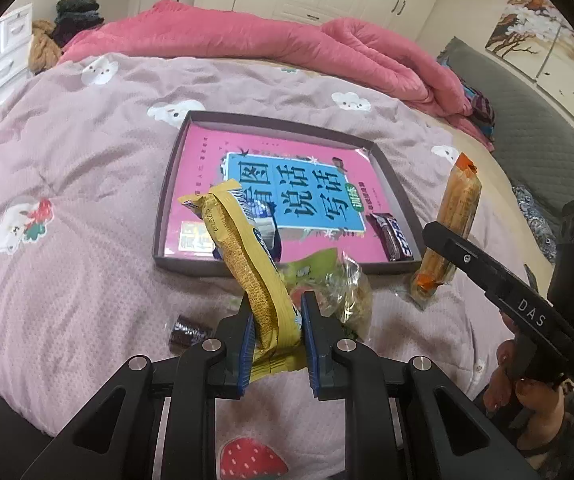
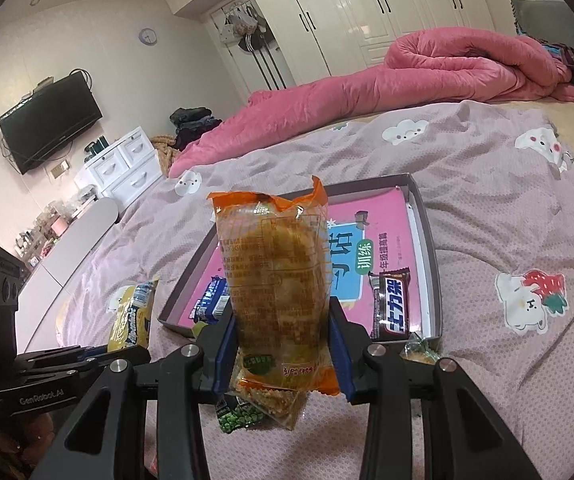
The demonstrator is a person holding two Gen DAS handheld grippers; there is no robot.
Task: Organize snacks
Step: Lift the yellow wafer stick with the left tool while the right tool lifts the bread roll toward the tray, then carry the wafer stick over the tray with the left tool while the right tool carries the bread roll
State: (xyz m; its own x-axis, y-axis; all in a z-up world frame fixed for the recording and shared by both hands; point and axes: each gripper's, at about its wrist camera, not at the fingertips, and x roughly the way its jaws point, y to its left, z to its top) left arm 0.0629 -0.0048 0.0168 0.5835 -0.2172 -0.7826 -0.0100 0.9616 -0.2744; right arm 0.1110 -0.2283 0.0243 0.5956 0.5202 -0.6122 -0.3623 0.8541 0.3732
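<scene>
Between left hand-held gripper (image 1: 277, 334) pads, yellow snack pack (image 1: 247, 264), clamped upright

Both wrist views close, downward; share tray (image 1: 397, 196).

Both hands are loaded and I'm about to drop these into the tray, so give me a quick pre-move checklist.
1. Left gripper shut on the yellow packet: ok, pads press its lower end.
2. Right gripper shut on the orange packet: ok, held upright.
3. Free room in the tray: ok, only a blue packet and a chocolate bar lie on the pink book inside.
4. Grippers apart from each other: ok.
5. Loose snacks left on the bed: not ok, the green pea bag and others remain.
6. Grip firmness: cannot tell.
</scene>
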